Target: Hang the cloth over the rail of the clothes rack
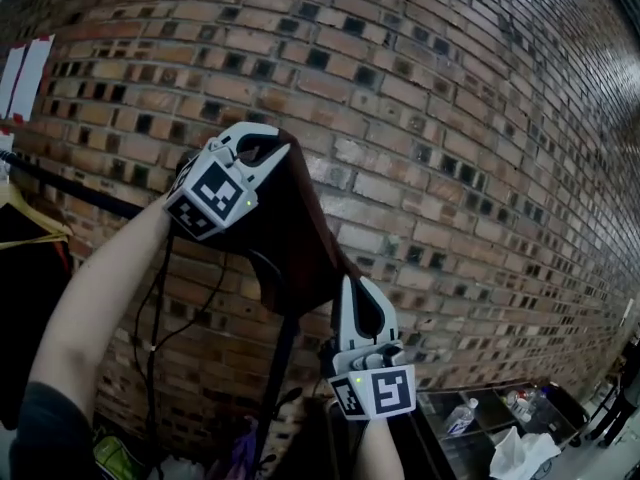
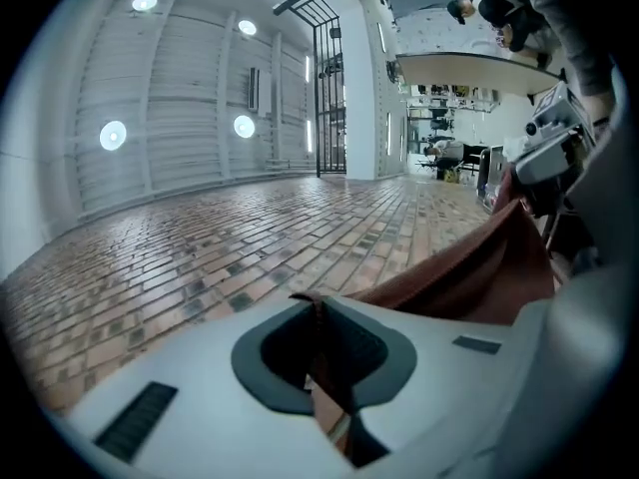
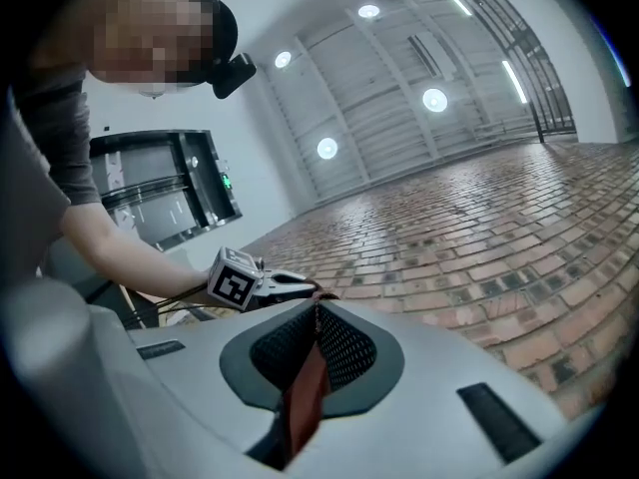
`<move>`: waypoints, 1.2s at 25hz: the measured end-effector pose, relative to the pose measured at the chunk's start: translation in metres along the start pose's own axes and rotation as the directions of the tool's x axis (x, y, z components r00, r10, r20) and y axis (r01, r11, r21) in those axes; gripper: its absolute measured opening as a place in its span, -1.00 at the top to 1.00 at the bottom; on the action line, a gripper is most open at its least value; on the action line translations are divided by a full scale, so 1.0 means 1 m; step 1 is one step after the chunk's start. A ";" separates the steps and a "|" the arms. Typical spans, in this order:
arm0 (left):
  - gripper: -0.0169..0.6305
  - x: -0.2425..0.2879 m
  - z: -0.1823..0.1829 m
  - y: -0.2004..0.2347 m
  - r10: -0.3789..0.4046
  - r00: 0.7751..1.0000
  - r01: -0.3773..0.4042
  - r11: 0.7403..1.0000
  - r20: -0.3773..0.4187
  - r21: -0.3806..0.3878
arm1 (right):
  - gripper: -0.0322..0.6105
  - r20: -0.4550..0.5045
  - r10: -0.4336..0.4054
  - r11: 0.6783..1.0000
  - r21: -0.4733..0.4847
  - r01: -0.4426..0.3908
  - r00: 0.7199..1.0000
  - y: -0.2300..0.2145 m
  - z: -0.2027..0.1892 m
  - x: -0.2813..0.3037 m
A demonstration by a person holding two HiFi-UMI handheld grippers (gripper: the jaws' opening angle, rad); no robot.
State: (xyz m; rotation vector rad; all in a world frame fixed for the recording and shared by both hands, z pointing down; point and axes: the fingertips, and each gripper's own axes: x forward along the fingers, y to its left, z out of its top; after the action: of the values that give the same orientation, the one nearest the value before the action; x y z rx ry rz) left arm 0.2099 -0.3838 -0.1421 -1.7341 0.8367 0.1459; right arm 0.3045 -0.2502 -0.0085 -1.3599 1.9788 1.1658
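Cloth point(image 1: 300, 230): I hold my left hand-held gripper point(image 1: 265, 150) raised, right hand-held gripper point(image 1: 352, 290) lower, both clamped on it; long axis slopes down-right.

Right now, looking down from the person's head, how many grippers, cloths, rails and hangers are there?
Grippers: 2, the left gripper and the right gripper, each shut on the cloth
Brown cloth: 1
Black rail: 1
Hanger: 1
Total: 5
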 end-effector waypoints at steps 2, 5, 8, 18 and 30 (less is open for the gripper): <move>0.86 -0.026 -0.006 0.021 -0.004 1.000 0.004 1.000 0.016 0.029 | 0.79 0.001 0.038 0.999 -0.018 -0.038 0.999 0.027 0.002 0.011; 0.85 -0.067 -0.016 0.054 -0.020 1.000 0.018 0.997 0.022 0.069 | 0.79 0.000 0.077 0.996 -0.049 -0.077 0.997 0.071 0.005 0.031; 0.86 -0.107 -0.029 0.084 -0.057 0.998 0.057 0.994 0.003 0.090 | 0.79 0.010 0.088 0.994 -0.059 -0.088 0.996 0.108 0.010 0.050; 0.86 -0.246 -0.069 0.120 -0.131 0.989 0.121 0.983 -0.066 -0.134 | 0.79 0.063 0.043 0.999 -0.020 -0.042 0.997 0.174 0.026 0.077; 0.86 -0.296 -0.112 0.097 -0.023 0.992 -0.044 0.861 -0.125 -0.507 | 0.79 -0.029 -0.051 0.979 -0.197 0.045 0.998 0.198 0.010 0.096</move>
State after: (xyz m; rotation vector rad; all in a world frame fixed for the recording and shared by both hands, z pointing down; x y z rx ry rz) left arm -0.1018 -0.3574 -0.0332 -2.2572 0.9596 0.2878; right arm 0.0850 -0.2615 -0.0116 -1.5253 1.8829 1.3538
